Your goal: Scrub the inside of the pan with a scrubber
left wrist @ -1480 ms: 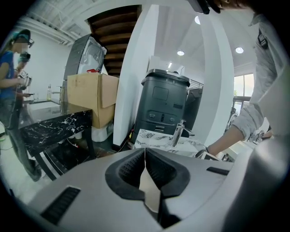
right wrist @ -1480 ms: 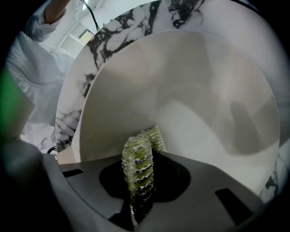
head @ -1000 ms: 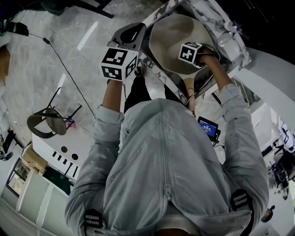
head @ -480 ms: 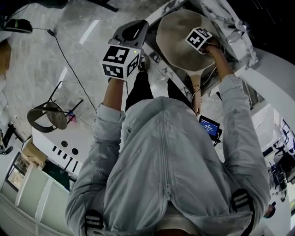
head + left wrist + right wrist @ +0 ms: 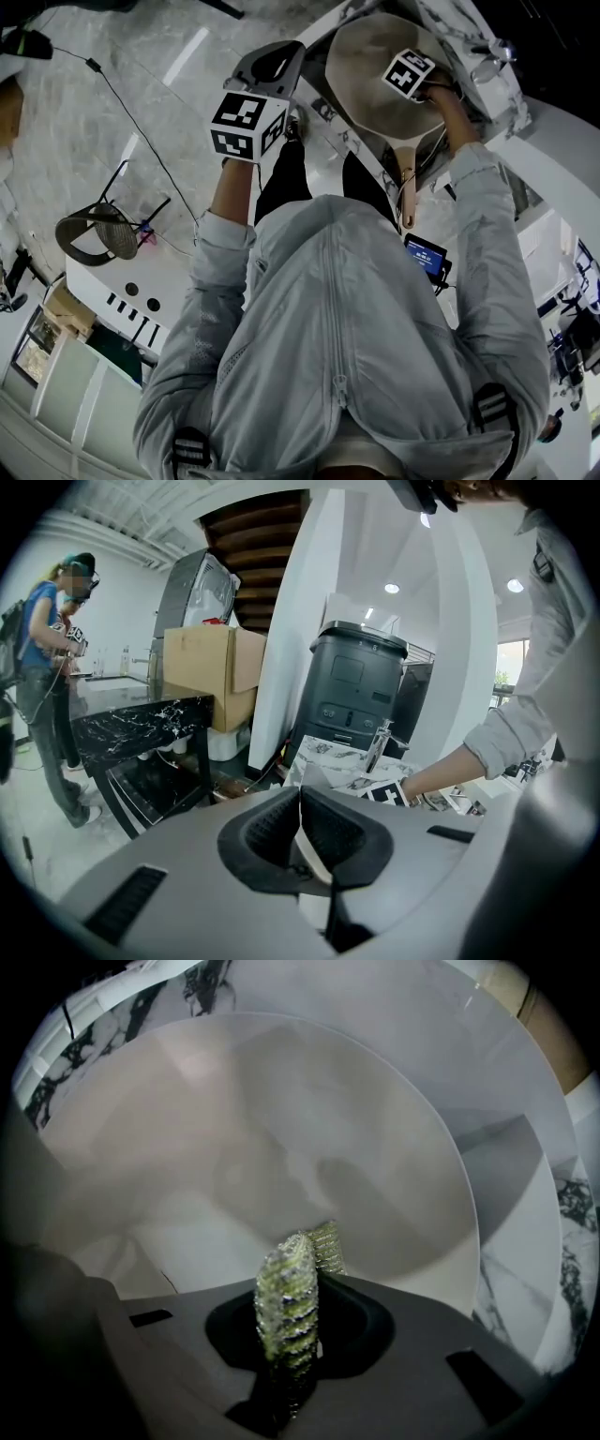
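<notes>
Head view: pan (image 5: 366, 84) at marble counter (image 5: 317, 108), handle toward person.
R gripper (image 5: 291, 1335): clamped tight on green-silver scrubber (image 5: 287, 1297), pointing into pan's pale inside; contact w/ surface unclear.
L gripper (image 5: 300, 822): jaws together, nothing btwn them, held clear of pan, off to its side.

no readable text or numbers, small screen (image 5: 424, 256) too blurred

We see the pan (image 5: 281, 1129) as smooth, matt and pale inside, its handle (image 5: 407, 192) like light wood. The scrubber (image 5: 289, 1302) is rough, glittery green-silver mesh. The desk (image 5: 572, 1206) looks like glossy veined marble. The left gripper (image 5: 300, 794) has ribbed, matt black jaws.
</notes>
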